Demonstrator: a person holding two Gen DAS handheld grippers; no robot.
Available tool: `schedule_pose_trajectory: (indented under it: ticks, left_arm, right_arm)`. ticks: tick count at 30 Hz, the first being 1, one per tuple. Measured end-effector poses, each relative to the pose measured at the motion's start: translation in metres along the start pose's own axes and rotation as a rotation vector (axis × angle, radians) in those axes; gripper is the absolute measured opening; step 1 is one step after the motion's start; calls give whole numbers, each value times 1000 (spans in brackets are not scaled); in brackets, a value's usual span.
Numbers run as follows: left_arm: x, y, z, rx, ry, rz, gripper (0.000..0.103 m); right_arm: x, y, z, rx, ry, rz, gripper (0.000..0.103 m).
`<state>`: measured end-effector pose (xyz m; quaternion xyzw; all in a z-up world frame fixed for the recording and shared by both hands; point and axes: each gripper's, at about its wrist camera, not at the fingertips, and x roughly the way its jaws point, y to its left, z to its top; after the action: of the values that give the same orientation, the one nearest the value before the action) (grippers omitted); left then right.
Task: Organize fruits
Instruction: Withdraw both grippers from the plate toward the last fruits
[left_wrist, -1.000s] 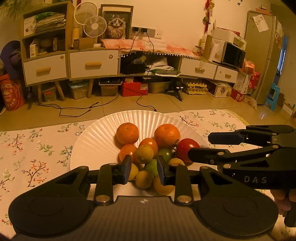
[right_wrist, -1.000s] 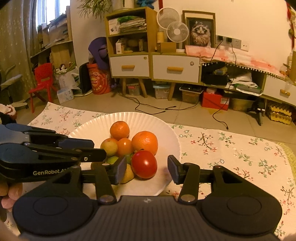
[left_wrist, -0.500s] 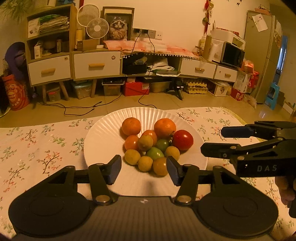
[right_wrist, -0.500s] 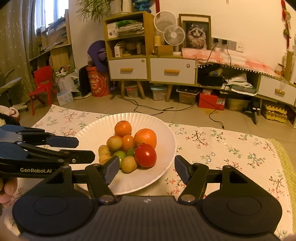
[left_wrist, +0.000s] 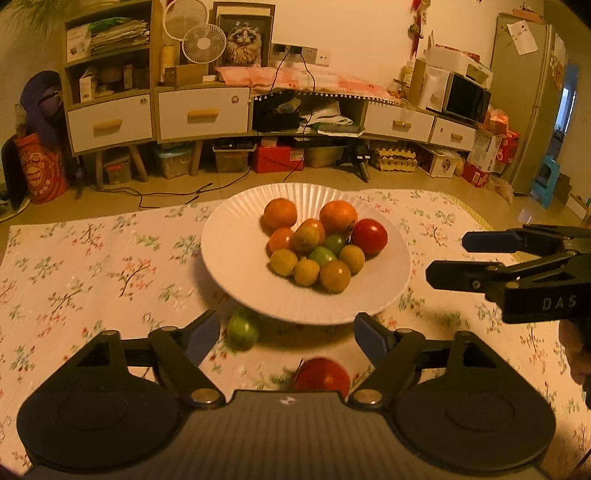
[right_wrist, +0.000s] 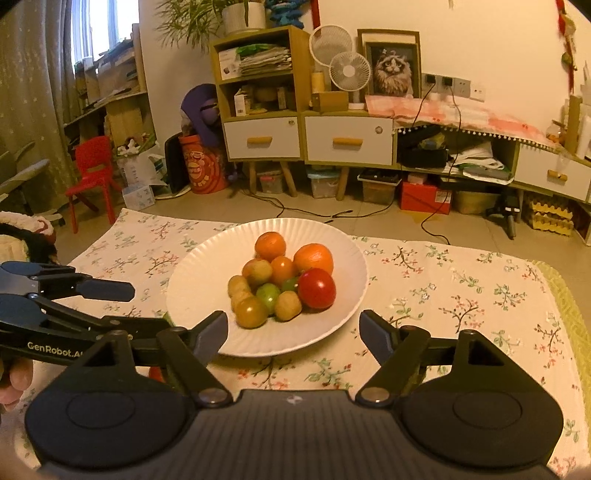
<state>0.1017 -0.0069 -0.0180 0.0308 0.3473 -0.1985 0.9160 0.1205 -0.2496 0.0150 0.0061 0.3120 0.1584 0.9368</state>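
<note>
White plate (left_wrist: 236, 258) holds most fruit piled together; a green fruit (left_wrist: 242, 328) and red tomato (left_wrist: 322, 376) lie beside its near rim. Left gripper (left_wrist: 284, 336) and right gripper (right_wrist: 291, 330) are opening, both empty.

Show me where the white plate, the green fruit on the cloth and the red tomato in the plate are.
white plate (left_wrist: 229, 251), left wrist view, bare left inside.
green fruit (left_wrist: 242, 329), left wrist view, middle.
red tomato (right_wrist: 316, 288), right wrist view, front.

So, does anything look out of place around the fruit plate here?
Yes: a green fruit and a red tomato lie on the floral cloth just off the white plate, while the other fruit is piled on it.
</note>
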Motion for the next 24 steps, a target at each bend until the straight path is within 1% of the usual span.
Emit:
schedule_pose_trajectory:
  ticks: [4, 6, 12, 21, 24]
  left_arm:
    - [-6, 3, -9, 7, 17, 1, 91]
    - [-8, 5, -13, 4, 27, 2, 96]
    - [-12, 10, -25, 5, 56, 9, 101]
    - [-14, 17, -40, 13, 76, 41, 103]
    - [-12, 20, -45, 6, 87, 70, 103]
  right_arm:
    - [-3, 5, -4, 0, 8, 4, 83]
    - [-5, 9, -8, 6, 11, 6, 86]
    - [-7, 14, -17, 23, 29, 7, 93]
    - [-7, 23, -31, 26, 43, -10, 100]
    - [-6, 25, -36, 32, 48, -10, 101]
